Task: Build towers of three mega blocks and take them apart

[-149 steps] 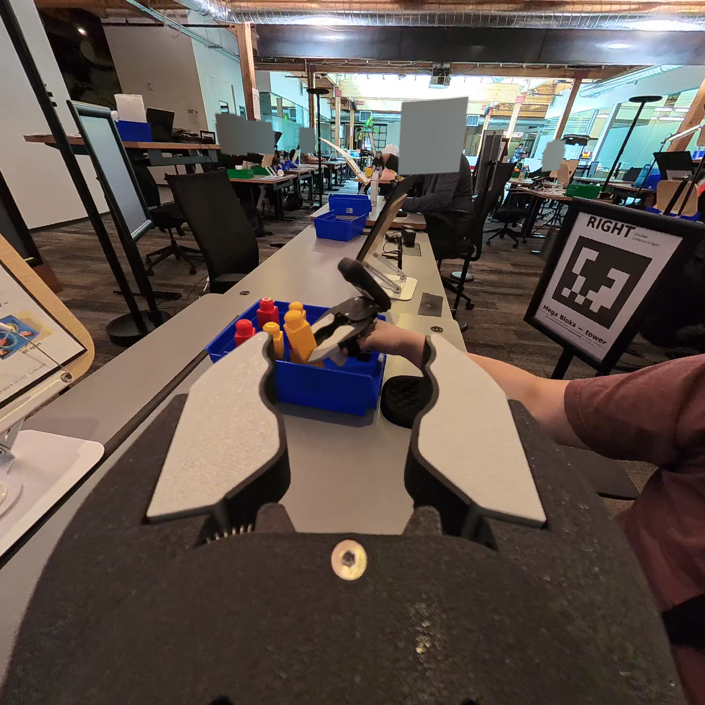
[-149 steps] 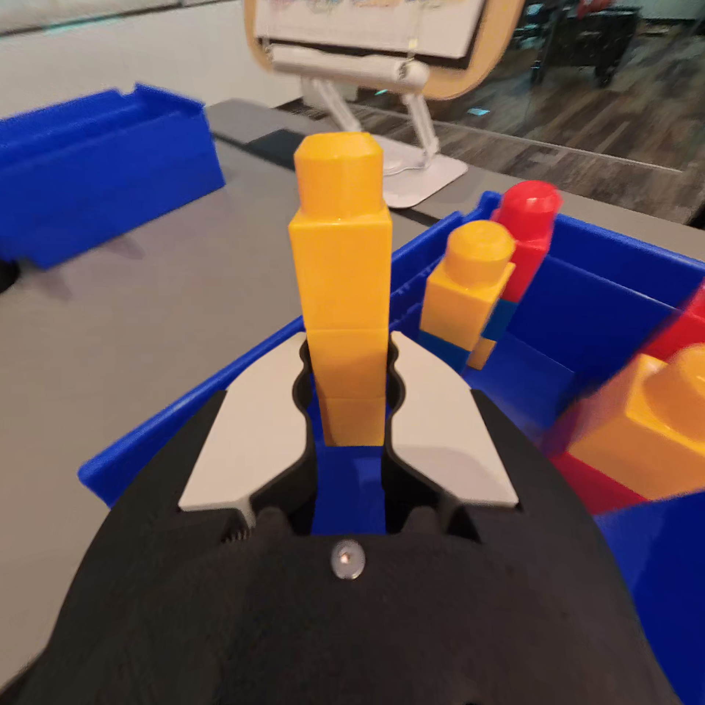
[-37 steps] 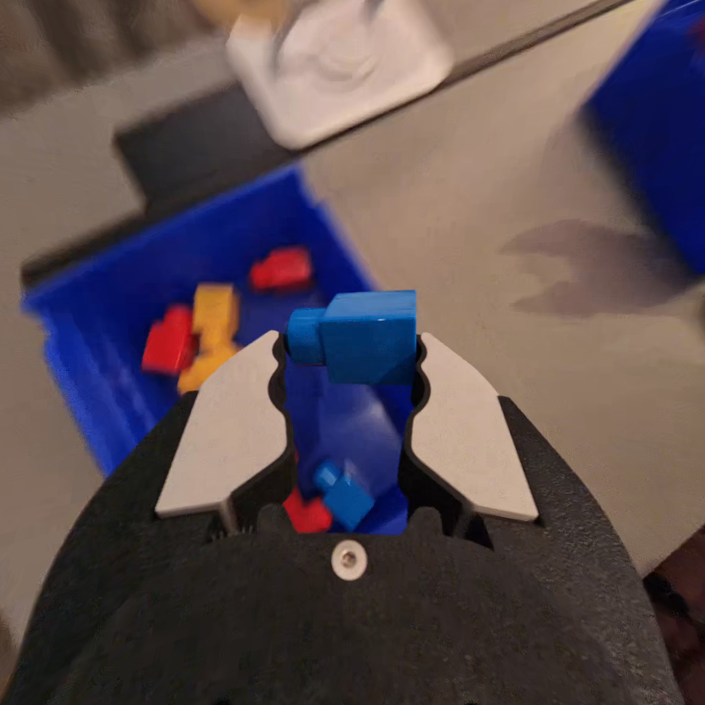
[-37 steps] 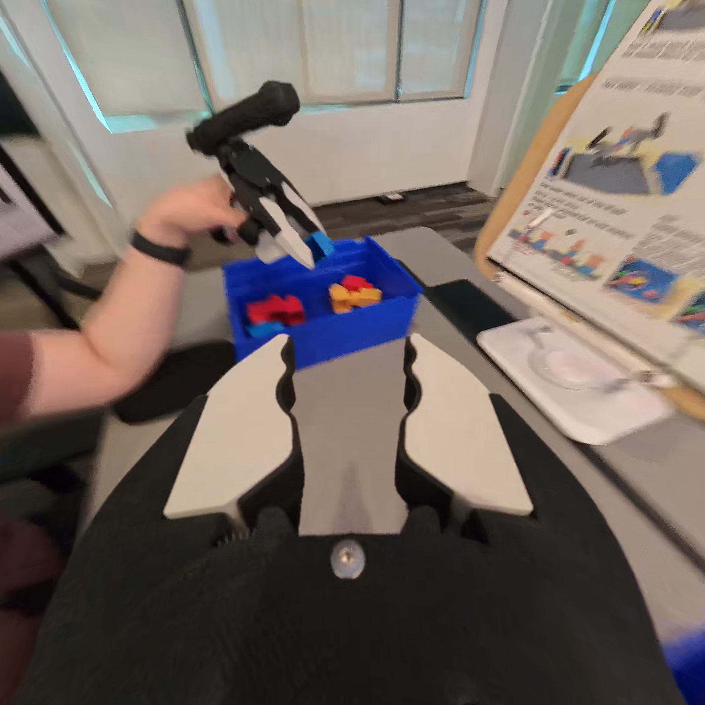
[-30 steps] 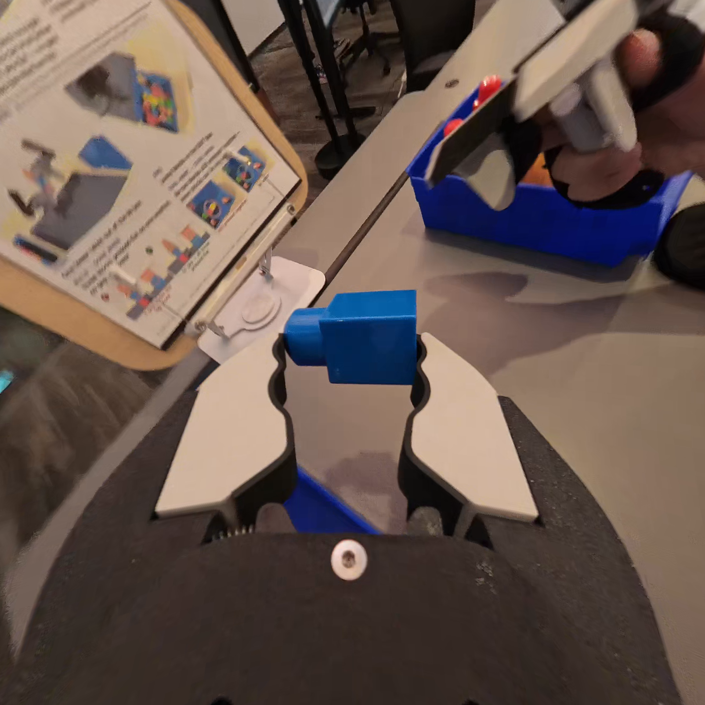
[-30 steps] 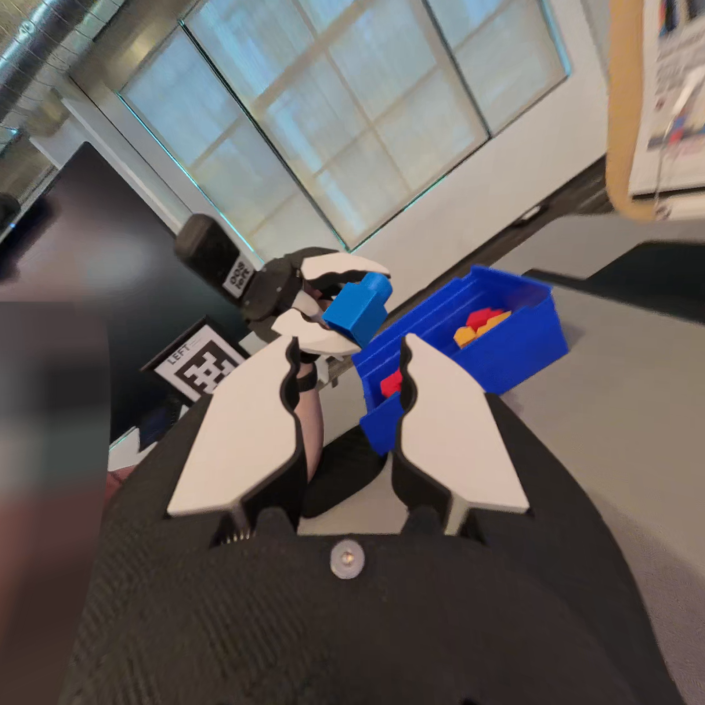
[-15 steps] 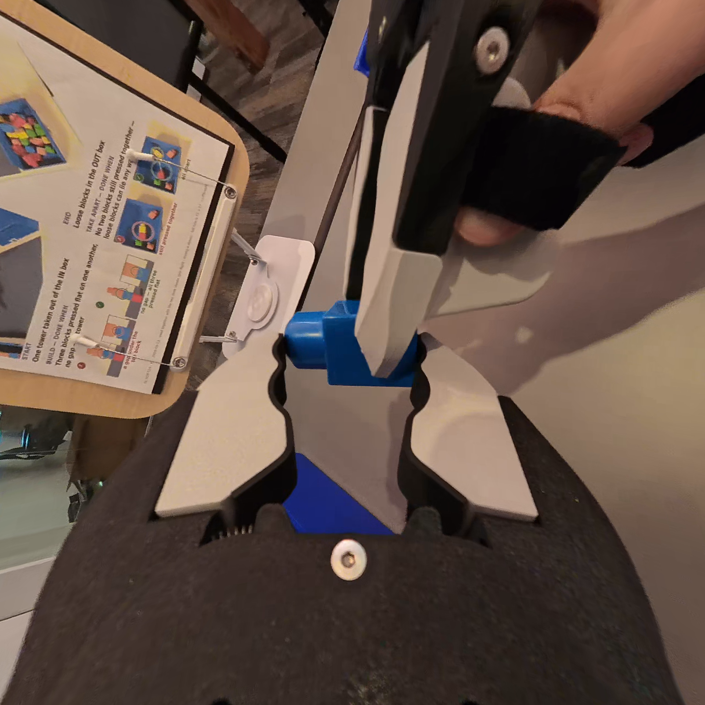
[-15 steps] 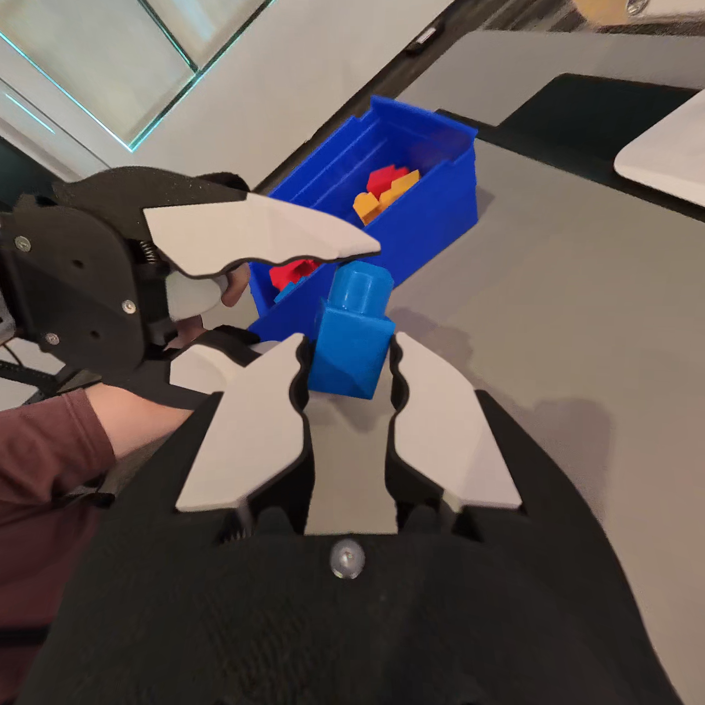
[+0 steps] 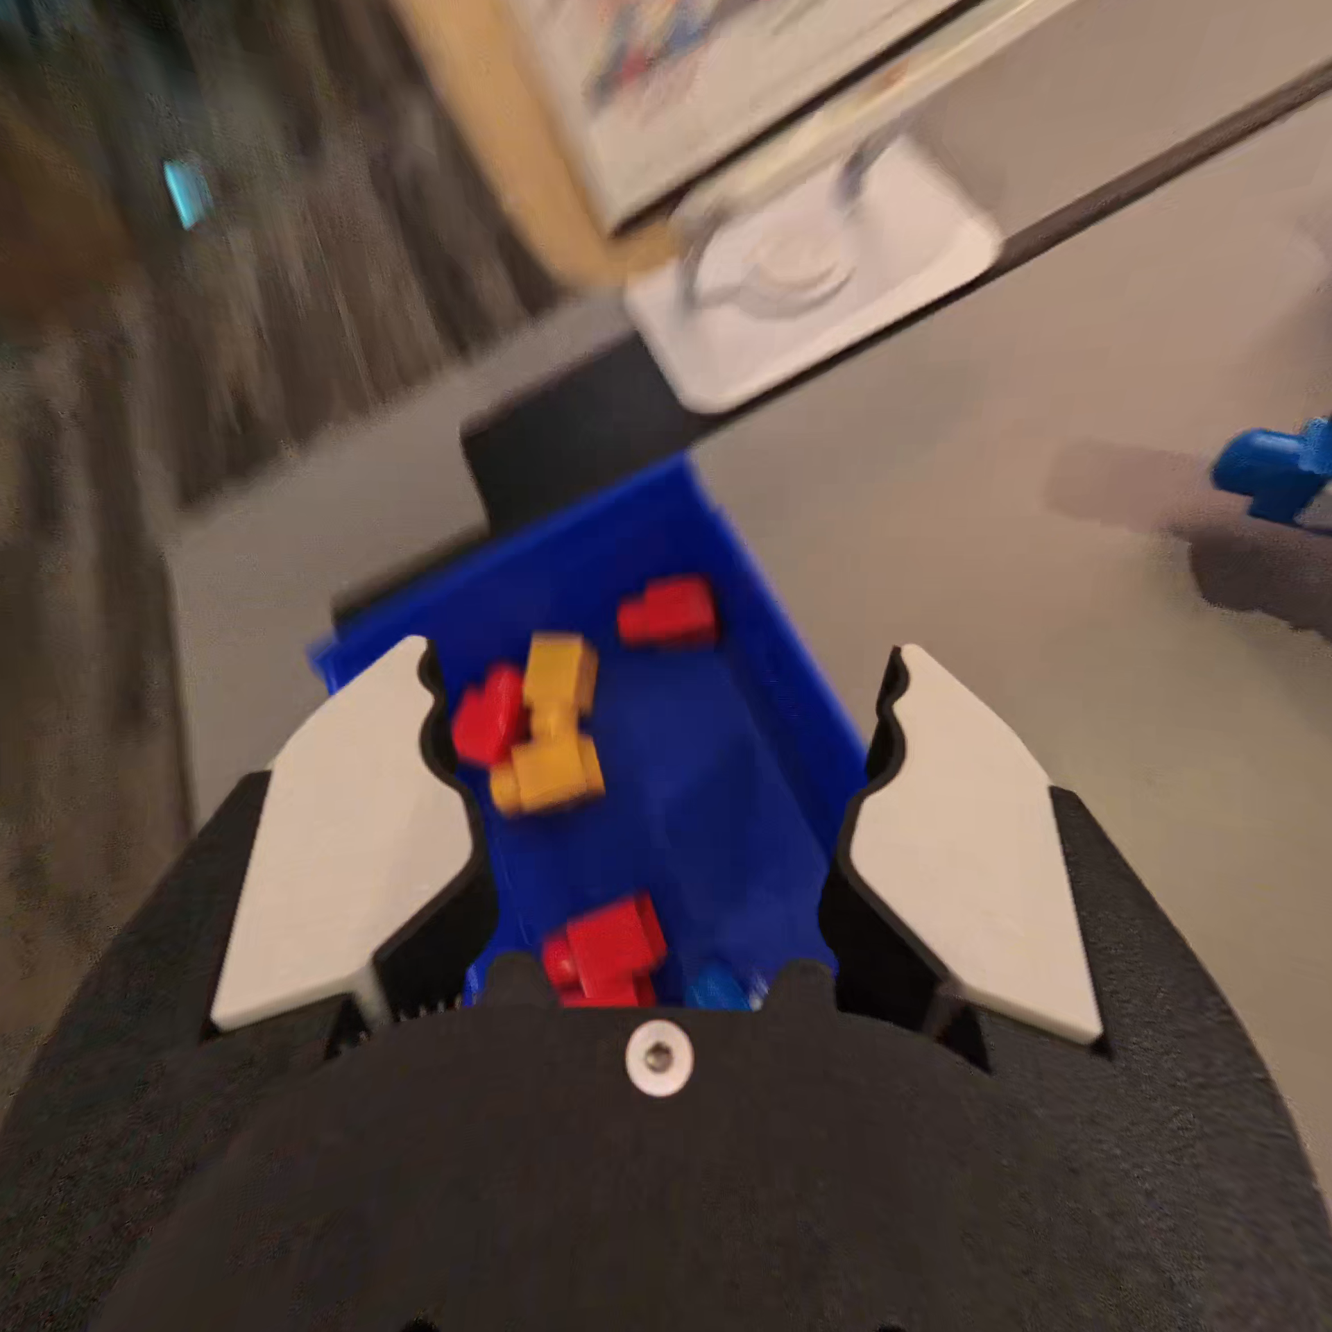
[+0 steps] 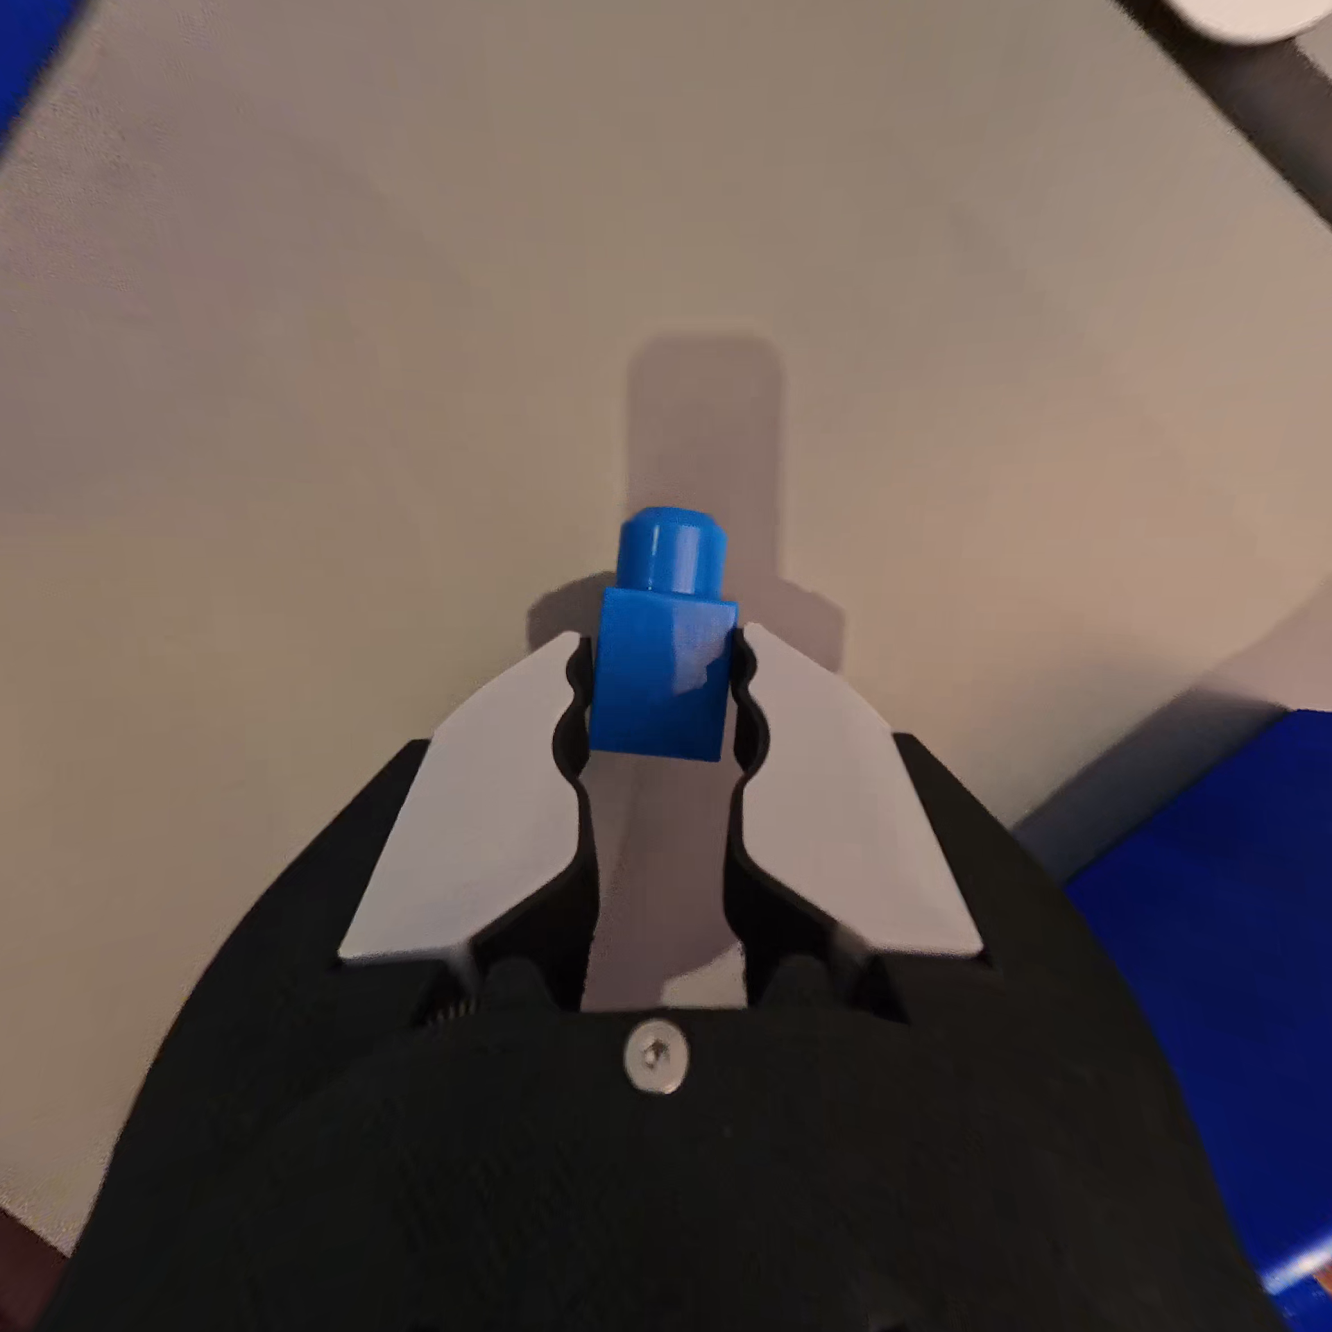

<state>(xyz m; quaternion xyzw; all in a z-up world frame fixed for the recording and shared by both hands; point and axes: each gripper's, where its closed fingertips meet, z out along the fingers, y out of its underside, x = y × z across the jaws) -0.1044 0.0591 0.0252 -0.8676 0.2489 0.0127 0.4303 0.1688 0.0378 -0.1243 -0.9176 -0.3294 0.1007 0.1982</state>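
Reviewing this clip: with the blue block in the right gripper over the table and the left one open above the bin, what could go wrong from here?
1. The right gripper pinches the blue block only at its fingertips; it may slip.
2. The left gripper is wide open above the bin; the red and yellow blocks lie toppled, awkward to grasp.

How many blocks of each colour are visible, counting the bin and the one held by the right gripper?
Red blocks: 3
Yellow blocks: 2
Blue blocks: 2, one in the right gripper, one partly hidden in the bin
Total: 7
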